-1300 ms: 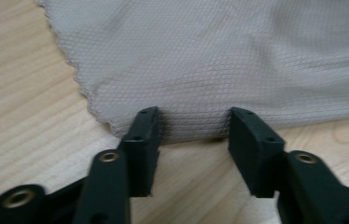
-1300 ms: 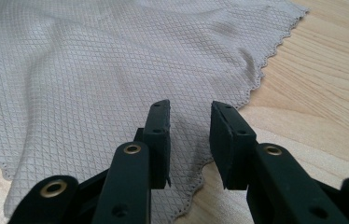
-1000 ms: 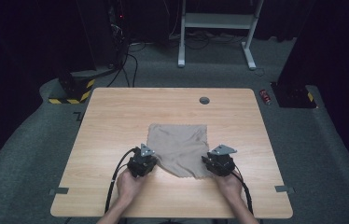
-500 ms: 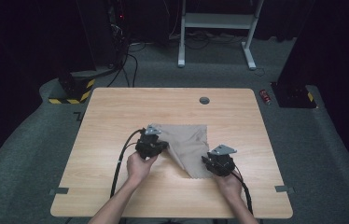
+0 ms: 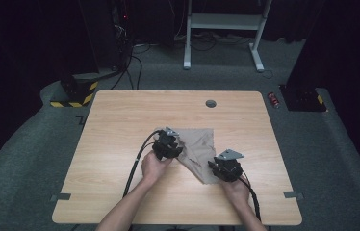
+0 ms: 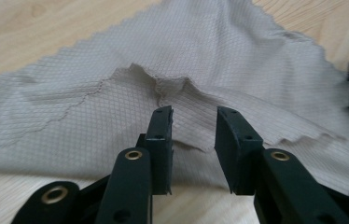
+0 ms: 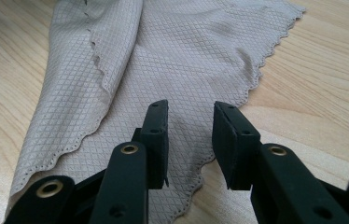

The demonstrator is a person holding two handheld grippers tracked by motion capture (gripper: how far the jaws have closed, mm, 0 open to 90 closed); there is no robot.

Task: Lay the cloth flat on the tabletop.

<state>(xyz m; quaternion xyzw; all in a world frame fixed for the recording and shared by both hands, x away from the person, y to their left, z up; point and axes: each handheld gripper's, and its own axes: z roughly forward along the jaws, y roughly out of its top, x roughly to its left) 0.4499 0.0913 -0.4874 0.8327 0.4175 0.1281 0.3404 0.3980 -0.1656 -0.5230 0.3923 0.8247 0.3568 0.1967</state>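
Observation:
A beige cloth [image 5: 198, 146] with a diamond weave and scalloped edges lies on the wooden table [image 5: 120, 125], its left part folded over toward the middle. My left gripper [image 5: 169, 144] rests on the cloth's left side. Its jaws have just been opening and now stand apart [image 6: 193, 114], with a puckered fold of cloth [image 6: 163, 81] lying loose just beyond the tips. My right gripper [image 5: 222, 168] sits at the cloth's near right corner, open [image 7: 189, 109], the cloth [image 7: 186, 51] flat beneath it and unpinched.
A round grommet hole [image 5: 211, 103] sits near the table's far edge. Tape marks [image 5: 60, 197] lie by the front corners. On the floor beyond are a yellow-black striped block [image 5: 74, 94], a small red item [image 5: 274, 99] and a white frame [image 5: 221, 29].
My left hand has moved away from me and to the right, dragging the cloth's near left corner over the middle, so the cloth is now folded narrower. The right hand has stayed put.

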